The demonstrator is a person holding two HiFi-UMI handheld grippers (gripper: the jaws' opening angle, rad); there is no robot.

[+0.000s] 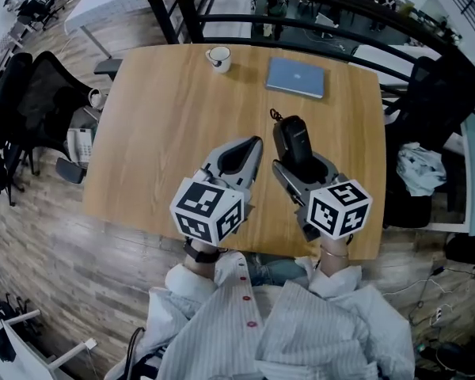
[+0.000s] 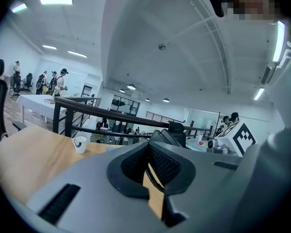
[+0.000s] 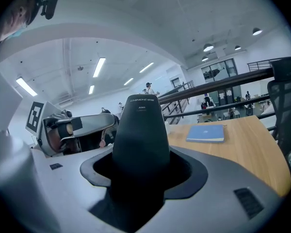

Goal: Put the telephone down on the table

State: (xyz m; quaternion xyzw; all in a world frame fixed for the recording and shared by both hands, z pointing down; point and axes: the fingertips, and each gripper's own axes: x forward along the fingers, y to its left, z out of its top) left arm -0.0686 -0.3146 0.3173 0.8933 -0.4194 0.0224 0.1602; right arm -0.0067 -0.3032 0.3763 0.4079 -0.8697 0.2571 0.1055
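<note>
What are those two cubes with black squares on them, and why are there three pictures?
A person holds a grabber tool in each hand, and the cubes are part of those tools. One picture comes from a camera on the person's head, looking down. The other two come from cameras riding on the grabbers. The right gripper is squeezing a black telephone over the wooden table. The left gripper is closed and holds nothing. A white mug and a blue notebook sit on the table's far side.
</note>
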